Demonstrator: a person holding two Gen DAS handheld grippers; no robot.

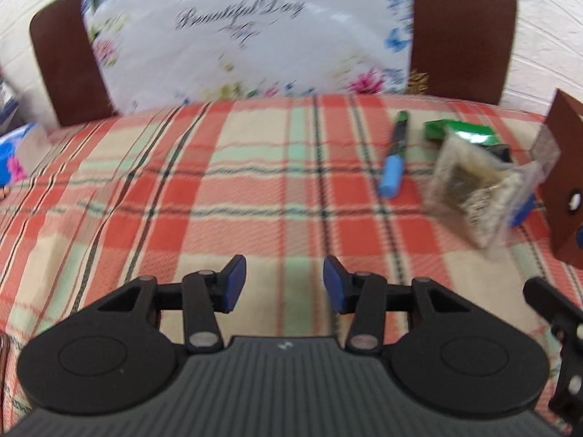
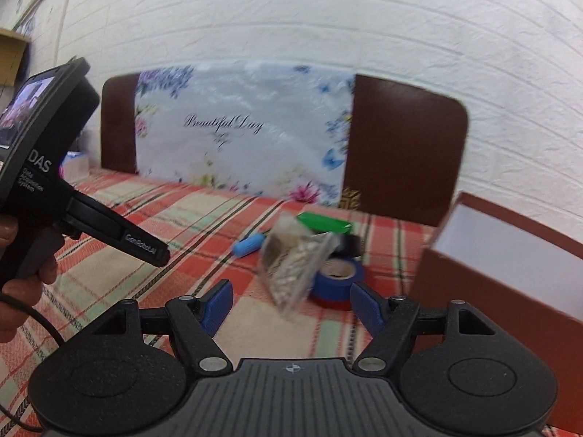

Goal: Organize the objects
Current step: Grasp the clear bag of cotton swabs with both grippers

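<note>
1. My left gripper [image 1: 284,284] hangs with its blue pads spread, nothing between them, over the plaid cloth [image 1: 218,189].
2. My right gripper [image 2: 291,309] is spread too, empty, aimed at the clear bag of small pieces [image 2: 295,266].
3. That bag leans on the blue tape roll [image 2: 337,280], near the blue-capped marker [image 2: 247,245] and green packet [image 2: 324,223].
4. The open brown box [image 2: 510,273] stands just right of them.

Your left wrist camera is looking low across the plaid cloth [image 1: 255,182]; your right is sitting higher, rightward. Both are sharing the floral bag [image 1: 247,36] [image 2: 247,127] and clear packet [image 1: 470,189] [image 2: 295,258].
</note>
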